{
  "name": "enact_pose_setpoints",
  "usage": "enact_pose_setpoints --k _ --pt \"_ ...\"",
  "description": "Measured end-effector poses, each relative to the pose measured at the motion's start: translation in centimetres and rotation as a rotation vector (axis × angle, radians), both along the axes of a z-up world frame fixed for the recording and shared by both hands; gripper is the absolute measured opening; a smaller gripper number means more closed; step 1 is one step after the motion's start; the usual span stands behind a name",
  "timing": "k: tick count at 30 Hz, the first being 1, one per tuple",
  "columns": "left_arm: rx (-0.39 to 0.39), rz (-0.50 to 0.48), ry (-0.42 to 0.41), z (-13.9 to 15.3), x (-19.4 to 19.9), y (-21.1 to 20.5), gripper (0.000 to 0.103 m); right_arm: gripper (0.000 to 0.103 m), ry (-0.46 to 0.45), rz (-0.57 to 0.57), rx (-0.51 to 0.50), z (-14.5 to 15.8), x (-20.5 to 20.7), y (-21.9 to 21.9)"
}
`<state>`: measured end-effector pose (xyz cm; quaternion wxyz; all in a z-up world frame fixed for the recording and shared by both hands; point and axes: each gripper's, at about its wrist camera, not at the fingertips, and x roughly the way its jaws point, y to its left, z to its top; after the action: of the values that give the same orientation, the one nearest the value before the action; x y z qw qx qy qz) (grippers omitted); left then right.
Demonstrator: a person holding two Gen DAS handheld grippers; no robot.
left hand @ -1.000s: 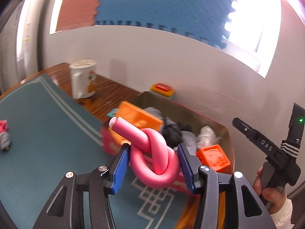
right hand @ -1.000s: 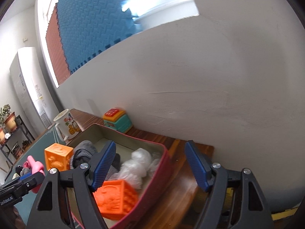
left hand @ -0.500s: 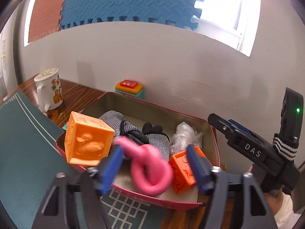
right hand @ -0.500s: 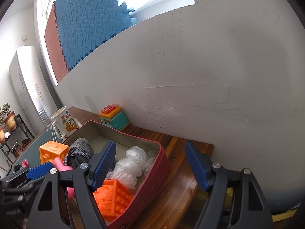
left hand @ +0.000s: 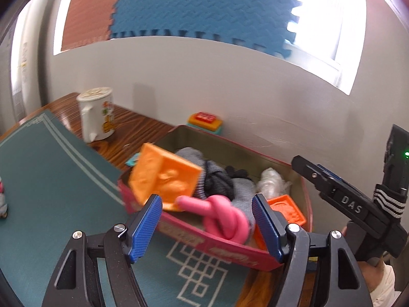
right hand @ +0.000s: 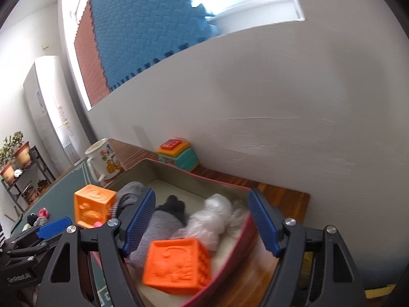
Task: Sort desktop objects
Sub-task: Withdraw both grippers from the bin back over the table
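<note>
Since the knotted pink foam tube (left hand: pixel 225 217) now lies in the red-walled storage tin (left hand: pixel 219 250) with both orange embossed cubes, left gripper (left hand: pixel 207 223) spread, jaws just opened, clear of it; right gripper (right hand: pixel 202 220) spread, empty — leftovers: small toys (right hand: pixel 38 217) at 9 o'clock on the green mat (left hand: pixel 51 179).

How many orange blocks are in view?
2. One block sits tilted at the box's left end near the mug; the other lies at its right end. Clothes may hide more.
</note>
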<state>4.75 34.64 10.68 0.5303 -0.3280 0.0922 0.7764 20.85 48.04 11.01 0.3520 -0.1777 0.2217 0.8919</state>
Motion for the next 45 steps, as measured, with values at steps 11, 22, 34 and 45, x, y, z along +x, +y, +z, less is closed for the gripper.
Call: enact_pose_setpoints --k 11,22,34,45 --pt "0.013 0.228 -0.017 0.6 -5.2 -8.6 0.074 0.080 0.021 0.137 0.058 2.1 -3.8 -5.3" --pt "0.034 0.645 -0.072 0.3 -12.2 -23.3 0.082 0.082 -0.027 0.386 0.031 0.6 -11.6 -12.8" --pt "-0.031 0.974 -0.118 -2.6 -17.5 -34.5 0.083 0.082 -0.109 0.634 -0.029 -0.1 -19.7 -19.2" --pt "-0.074 1.043 -0.140 -4.7 -19.8 -37.0 0.083 0.082 -0.135 0.741 -0.059 -0.9 -27.4 -22.7"
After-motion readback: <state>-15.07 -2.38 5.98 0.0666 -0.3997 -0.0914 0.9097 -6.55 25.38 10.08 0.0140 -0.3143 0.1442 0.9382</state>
